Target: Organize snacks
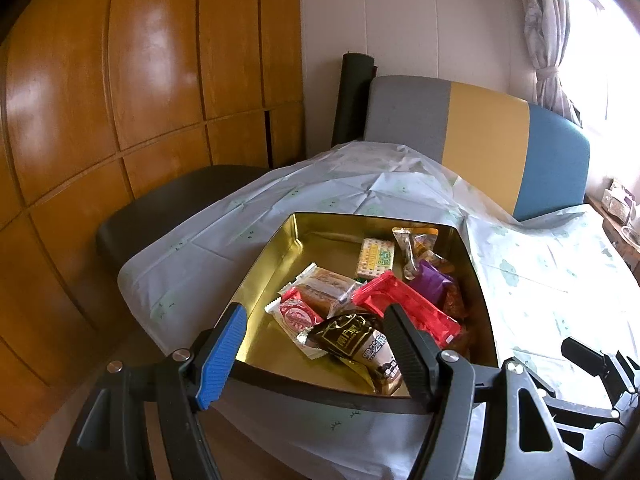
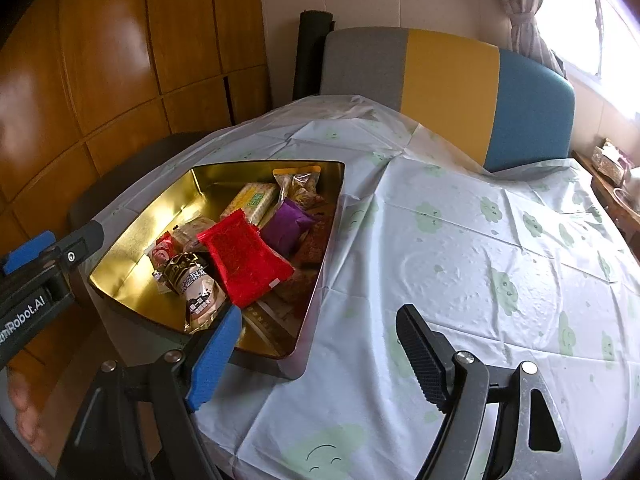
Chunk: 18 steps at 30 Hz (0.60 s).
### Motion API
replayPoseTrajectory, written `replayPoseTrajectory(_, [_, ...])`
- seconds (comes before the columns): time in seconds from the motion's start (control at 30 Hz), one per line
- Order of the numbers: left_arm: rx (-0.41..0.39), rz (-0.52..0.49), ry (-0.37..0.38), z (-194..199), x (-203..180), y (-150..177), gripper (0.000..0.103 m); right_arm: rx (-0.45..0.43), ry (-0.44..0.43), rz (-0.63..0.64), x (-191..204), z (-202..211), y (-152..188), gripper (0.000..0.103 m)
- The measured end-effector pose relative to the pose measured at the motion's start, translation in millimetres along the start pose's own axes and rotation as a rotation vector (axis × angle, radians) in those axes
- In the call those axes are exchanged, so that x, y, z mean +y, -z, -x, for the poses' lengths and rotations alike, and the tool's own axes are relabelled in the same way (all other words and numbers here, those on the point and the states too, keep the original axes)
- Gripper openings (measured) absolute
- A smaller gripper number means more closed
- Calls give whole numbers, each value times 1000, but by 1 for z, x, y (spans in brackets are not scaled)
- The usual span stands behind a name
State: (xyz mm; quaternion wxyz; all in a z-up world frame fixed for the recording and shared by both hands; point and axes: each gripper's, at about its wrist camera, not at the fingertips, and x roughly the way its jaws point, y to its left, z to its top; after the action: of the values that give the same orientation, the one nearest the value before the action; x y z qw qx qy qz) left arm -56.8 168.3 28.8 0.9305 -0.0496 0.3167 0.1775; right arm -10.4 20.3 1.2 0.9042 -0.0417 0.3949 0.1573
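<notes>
An open tin (image 1: 276,264) with a gold inside sits at the table's left edge. In it lie a red packet (image 1: 384,292), a dark brown packet (image 1: 360,340), a purple packet (image 1: 434,284), a yellow-green cracker pack (image 1: 376,258) and several other snacks. My left gripper (image 1: 316,320) hangs open over the tin's near rim, with the brown packet below its gap and nothing pressed between the pads. My right gripper (image 2: 320,316) is open above the tablecloth, just right of the tin (image 2: 140,240), with its blue finger (image 2: 216,356) over the tin's near corner. The red packet (image 2: 244,260) lies on top of the pile.
A pale tablecloth (image 2: 480,260) with green cloud prints covers the table. Behind it stands a grey, yellow and blue chair back (image 2: 448,88). A dark seat (image 1: 168,208) and wooden cabinets (image 1: 120,100) are to the left. Small items (image 2: 608,160) sit at the far right by the window.
</notes>
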Motion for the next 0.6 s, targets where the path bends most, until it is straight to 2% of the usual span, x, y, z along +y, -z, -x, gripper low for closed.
replayPoseTrajectory(0.6, [2, 0, -2, -1, 1, 0, 72, 4, -2, 9, 3, -1, 2, 81])
